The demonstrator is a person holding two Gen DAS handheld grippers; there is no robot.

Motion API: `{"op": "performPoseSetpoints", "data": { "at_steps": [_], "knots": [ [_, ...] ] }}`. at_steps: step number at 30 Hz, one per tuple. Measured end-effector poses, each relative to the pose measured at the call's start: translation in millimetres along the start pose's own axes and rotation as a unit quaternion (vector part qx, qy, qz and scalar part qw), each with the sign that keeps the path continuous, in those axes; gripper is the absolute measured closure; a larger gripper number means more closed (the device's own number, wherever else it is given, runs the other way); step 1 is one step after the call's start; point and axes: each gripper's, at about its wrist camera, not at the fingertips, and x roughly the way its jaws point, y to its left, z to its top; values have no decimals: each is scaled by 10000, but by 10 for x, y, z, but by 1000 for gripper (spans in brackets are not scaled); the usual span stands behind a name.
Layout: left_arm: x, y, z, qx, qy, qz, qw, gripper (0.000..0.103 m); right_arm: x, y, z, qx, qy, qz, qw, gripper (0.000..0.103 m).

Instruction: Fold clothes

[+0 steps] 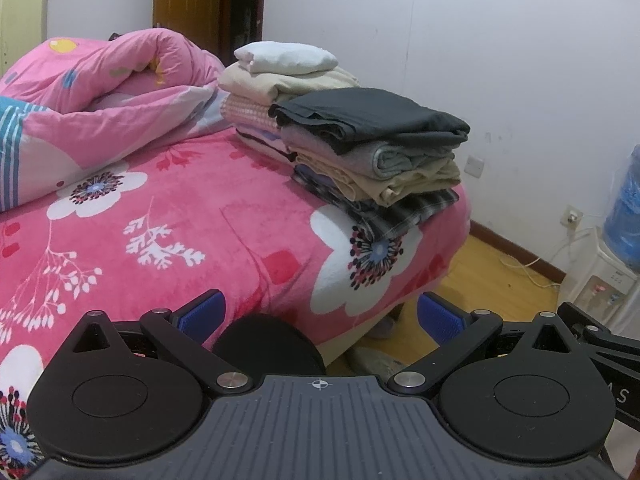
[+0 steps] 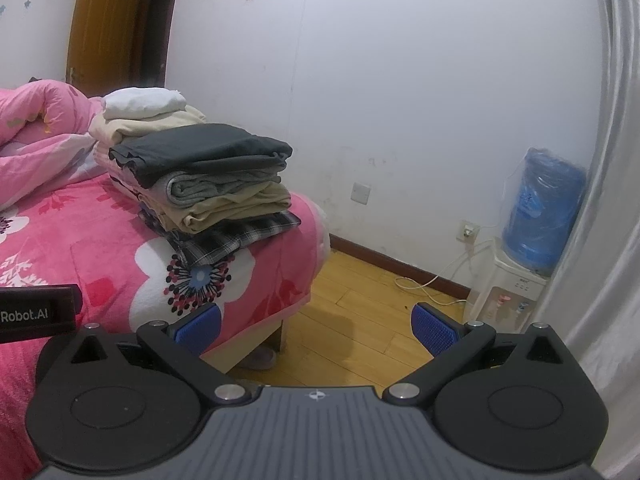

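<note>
- A rumpled pink quilt [image 1: 120, 76] lies at the far left of the bed's pink floral fleece blanket [image 1: 192, 216].
- Stack of folded clothes [image 1: 372, 152], dark grey on top, sits at the bed's corner.
- White wall [image 2: 400, 80], wooden floor [image 2: 352, 320], blue-bottled water dispenser [image 2: 536, 232] at right.
- Left gripper [image 1: 320, 316] and right gripper [image 2: 316, 324] both hang wide apart, holding nothing.

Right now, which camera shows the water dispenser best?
The right wrist view: the water dispenser stands whole by the wall, blue bottle on top and taps visible. In the left wrist view it sits at the right edge, bottle cut off by the frame.
</note>
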Motion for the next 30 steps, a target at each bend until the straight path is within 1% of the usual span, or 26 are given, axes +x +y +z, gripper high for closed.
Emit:
{"op": "performPoseSetpoints", "data": {
  "at_steps": [7, 18, 30],
  "knots": [
    [16, -13, 3, -12, 10, -5, 10000, 0, -10, 9, 4, -34, -5, -12, 10000, 0],
    [39, -105, 16, 25, 18, -138, 9999, 0, -12, -15, 37, -131, -54, -115, 9998, 0],
    [74, -198, 14, 72, 65, -162, 9998, 0, 39, -105, 53, -69, -56, -173, 9998, 0]
  ]
}}
